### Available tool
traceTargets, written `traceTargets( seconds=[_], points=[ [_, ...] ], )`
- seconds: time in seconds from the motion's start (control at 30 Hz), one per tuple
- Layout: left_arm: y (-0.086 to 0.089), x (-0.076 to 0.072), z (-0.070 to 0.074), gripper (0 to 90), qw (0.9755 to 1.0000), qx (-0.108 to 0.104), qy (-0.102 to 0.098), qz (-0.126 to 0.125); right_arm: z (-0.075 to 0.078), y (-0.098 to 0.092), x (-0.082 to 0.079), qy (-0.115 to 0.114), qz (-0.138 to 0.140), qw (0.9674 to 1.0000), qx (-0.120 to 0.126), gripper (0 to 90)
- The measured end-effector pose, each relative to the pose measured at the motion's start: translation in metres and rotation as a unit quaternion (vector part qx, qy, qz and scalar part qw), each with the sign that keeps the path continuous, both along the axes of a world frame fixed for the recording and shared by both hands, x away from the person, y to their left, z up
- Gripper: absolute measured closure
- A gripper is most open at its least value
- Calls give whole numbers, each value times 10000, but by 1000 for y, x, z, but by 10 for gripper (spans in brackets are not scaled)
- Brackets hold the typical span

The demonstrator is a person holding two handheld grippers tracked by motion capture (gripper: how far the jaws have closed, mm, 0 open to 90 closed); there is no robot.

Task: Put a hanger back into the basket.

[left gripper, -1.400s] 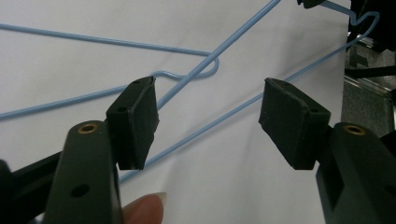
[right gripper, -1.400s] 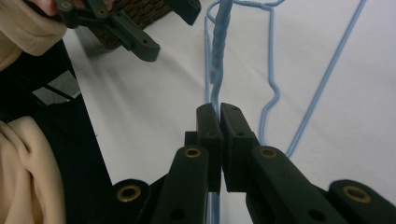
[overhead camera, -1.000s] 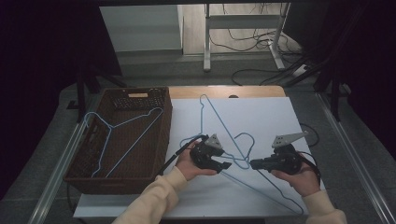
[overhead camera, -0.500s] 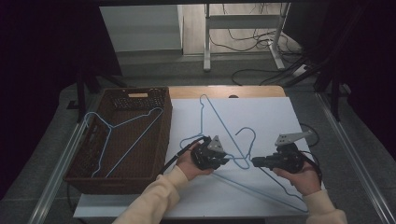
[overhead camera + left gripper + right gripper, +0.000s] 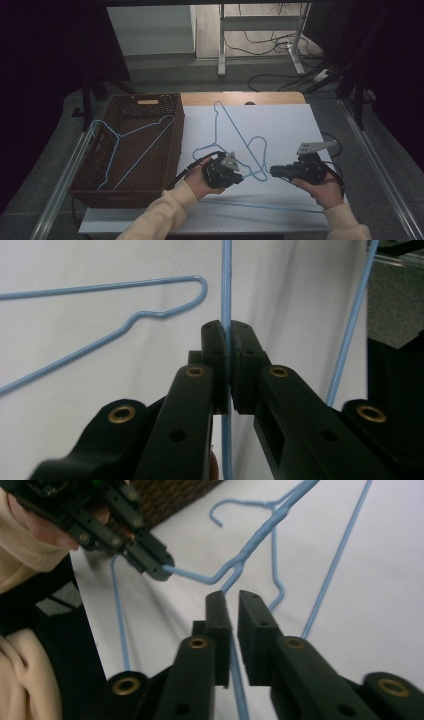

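Observation:
Blue wire hangers lie overlapping on the white sheet (image 5: 290, 125). One hanger (image 5: 260, 150) runs between my two grippers, and its wire (image 5: 226, 285) passes straight through my left gripper (image 5: 227, 340), which is shut on it. In the high view the left gripper (image 5: 239, 176) points right and the right gripper (image 5: 273, 171) points left, close together. My right gripper (image 5: 234, 600) has its jaws a wire's width apart on the same hanger (image 5: 260, 530), just below its bent shoulder. Another hanger (image 5: 225, 116) reaches toward the far edge.
A dark wicker basket (image 5: 150, 97) stands at the left with one blue hanger (image 5: 136, 134) inside. A long blue bar (image 5: 270, 205) lies near the front edge between the forearms. Cables and a metal stand (image 5: 260, 30) are on the floor beyond the table.
Both grippers have stayed near the middle front of the sheet. The left gripper has shifted slightly toward me, and the right one has edged a little left.

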State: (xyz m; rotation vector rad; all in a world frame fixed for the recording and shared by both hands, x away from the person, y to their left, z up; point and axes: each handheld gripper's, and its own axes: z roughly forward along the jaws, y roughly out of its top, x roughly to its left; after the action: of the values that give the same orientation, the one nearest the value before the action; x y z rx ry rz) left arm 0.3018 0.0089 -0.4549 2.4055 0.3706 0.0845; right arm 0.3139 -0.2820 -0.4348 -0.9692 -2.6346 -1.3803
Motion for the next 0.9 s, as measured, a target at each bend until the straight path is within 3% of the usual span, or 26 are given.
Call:
traceTargets(
  seconds=[0.2,0.4,0.7,0.9],
  points=[
    [9,-8,12,872,9998,-131,122,46,3,-15,1,-137,-340,9982,469,651],
    [20,-13,23,872,9992,-306,204,126,4,-26,3,-230,-752,9953,562,503],
    [44,-18,38,873,9975,-586,260,289,5,-37,4,-314,-1096,9908,728,469],
    [63,-17,47,873,9942,-871,329,531,4,-42,4,-336,-1207,9893,746,446]
  ],
)
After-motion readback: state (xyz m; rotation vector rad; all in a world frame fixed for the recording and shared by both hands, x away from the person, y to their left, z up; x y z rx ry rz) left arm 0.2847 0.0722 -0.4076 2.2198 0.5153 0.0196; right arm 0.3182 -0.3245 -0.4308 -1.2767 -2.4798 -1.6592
